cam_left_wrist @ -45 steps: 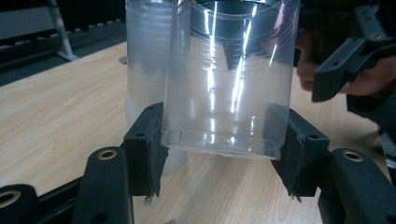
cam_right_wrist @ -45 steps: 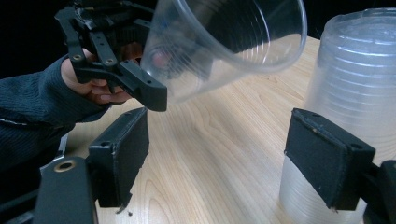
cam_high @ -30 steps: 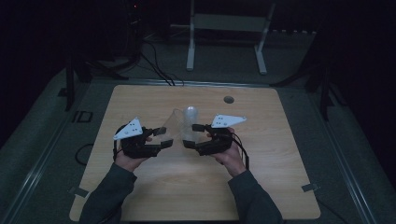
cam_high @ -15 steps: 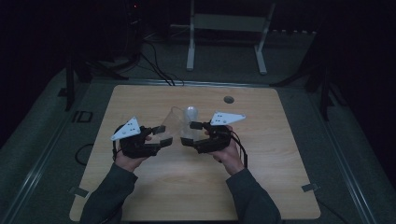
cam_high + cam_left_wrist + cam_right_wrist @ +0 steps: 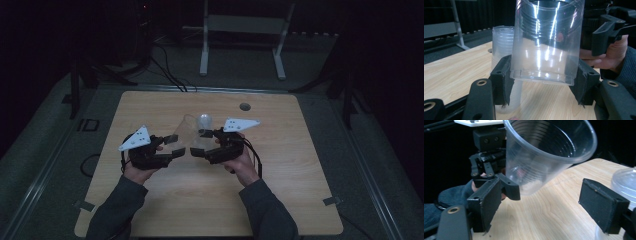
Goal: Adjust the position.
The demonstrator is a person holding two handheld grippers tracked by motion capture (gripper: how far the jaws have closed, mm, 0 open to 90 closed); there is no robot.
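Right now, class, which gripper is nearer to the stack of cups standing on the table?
Right. The right gripper sits beside the stack of cups; the left gripper, holding a single cup, is farther away.

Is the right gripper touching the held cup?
Apart. The right gripper view shows the right gripper open, bare table between its pads and the cup.

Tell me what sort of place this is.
Probably a recording lab or studio rather than a home: a bare wooden table stands on grey carpet, black cables trail across the floor, a white metal stand sits behind, and the surroundings are kept dark.
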